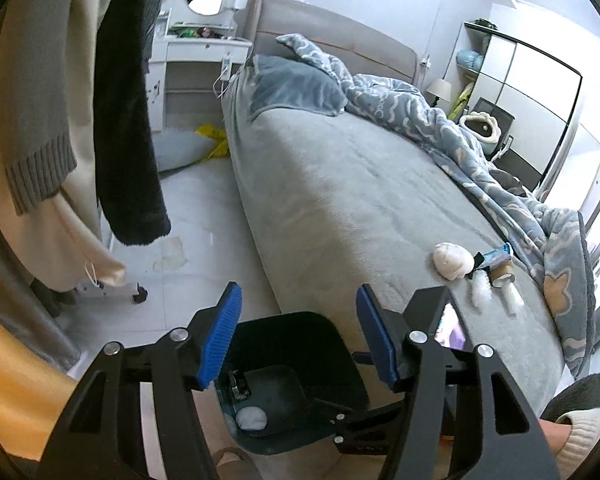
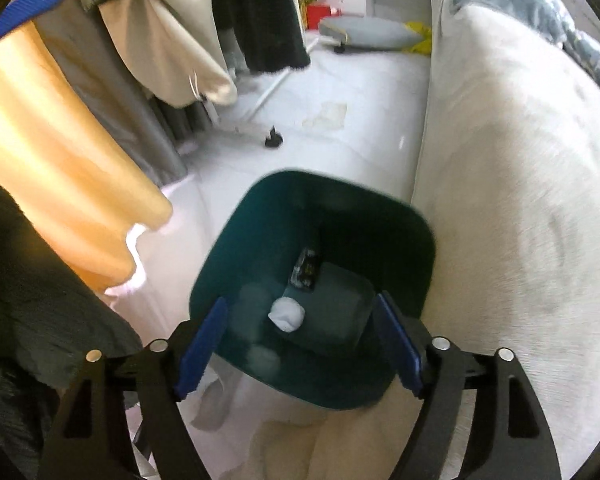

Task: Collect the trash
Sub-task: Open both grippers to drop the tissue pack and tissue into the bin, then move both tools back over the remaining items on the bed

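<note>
Trash left to collect lies in a small cluster on the grey bed (image 1: 340,200), near its foot edge, at about two o'clock from the left hand-held gripper (image 1: 298,336): a crumpled whitish paper wad (image 1: 452,260), a blue wrapper (image 1: 496,256), and two clear tube-like plastic pieces (image 1: 480,290) whose long axes run roughly toward the camera. The wad looks soft and squashable; the plastic looks thin, crinkly and light, likely to slip.

Below, on the pale floor beside the bed, stands the dark teal bin (image 2: 260,208), smooth-walled with rounded corners. It already holds a white crumpled ball (image 2: 287,314) and a dark packet (image 2: 306,270).

The left hand-held gripper hovers over the bin, blue ribbed pads spread apart, nothing between them. The right hand-held gripper (image 2: 300,344) also stands spread and empty directly above the bin. From the left camera the cluster is in sight; the right camera does not show it, so I cannot say which is nearer.
</note>
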`<action>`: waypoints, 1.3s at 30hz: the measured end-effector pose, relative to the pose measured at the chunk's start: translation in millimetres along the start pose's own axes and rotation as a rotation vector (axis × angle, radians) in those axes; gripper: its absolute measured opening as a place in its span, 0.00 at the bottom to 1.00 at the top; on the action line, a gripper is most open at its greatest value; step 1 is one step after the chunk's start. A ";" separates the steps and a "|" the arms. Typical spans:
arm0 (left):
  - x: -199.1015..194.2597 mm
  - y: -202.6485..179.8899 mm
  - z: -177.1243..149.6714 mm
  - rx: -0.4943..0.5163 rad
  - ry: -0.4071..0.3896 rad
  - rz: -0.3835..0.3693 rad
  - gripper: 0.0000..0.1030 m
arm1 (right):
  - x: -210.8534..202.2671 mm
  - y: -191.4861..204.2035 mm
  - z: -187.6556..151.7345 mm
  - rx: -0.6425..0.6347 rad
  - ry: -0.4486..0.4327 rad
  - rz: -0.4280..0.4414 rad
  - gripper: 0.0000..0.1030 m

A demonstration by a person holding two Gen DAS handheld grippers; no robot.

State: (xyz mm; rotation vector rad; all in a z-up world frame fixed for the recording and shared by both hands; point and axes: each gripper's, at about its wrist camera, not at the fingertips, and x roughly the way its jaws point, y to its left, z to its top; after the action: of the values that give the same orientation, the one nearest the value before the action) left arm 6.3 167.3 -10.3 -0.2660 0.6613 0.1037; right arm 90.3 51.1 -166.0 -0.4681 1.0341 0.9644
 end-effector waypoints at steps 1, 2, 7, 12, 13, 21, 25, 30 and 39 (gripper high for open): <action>-1.5 -4.4 0.5 0.006 -0.007 0.002 0.65 | -4.4 -1.2 0.0 -0.002 -0.012 -0.004 0.77; -2.9 -6.7 0.4 0.010 -0.011 0.002 0.66 | -10.5 -2.6 -0.9 0.000 -0.024 -0.004 0.77; -5.5 -29.0 3.7 0.036 -0.028 -0.019 0.67 | -44.1 -13.7 -7.2 0.024 -0.087 -0.015 0.77; -5.1 -51.7 6.0 0.059 -0.041 -0.042 0.69 | -76.5 -29.1 -16.9 0.051 -0.151 -0.039 0.77; -3.5 -57.0 6.1 0.063 -0.039 -0.048 0.69 | -82.8 -34.2 -19.6 0.058 -0.164 -0.047 0.77; 4.6 -87.2 6.6 0.104 -0.031 -0.077 0.77 | -120.3 -76.2 -42.9 0.142 -0.236 -0.107 0.77; 9.0 -102.1 10.6 0.123 -0.024 -0.106 0.78 | -136.9 -90.5 -52.8 0.168 -0.270 -0.143 0.77; 19.1 -122.5 14.3 0.159 -0.027 -0.147 0.81 | -159.4 -110.3 -69.3 0.201 -0.309 -0.195 0.77; 48.2 -167.4 16.1 0.256 -0.039 -0.217 0.82 | -188.3 -165.7 -114.2 0.356 -0.377 -0.313 0.77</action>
State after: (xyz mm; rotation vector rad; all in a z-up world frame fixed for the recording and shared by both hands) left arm 83.8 11.5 7.3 -0.0876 0.5961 -0.1821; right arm 140.4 -202.4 -70.3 -0.1361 0.7395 0.5448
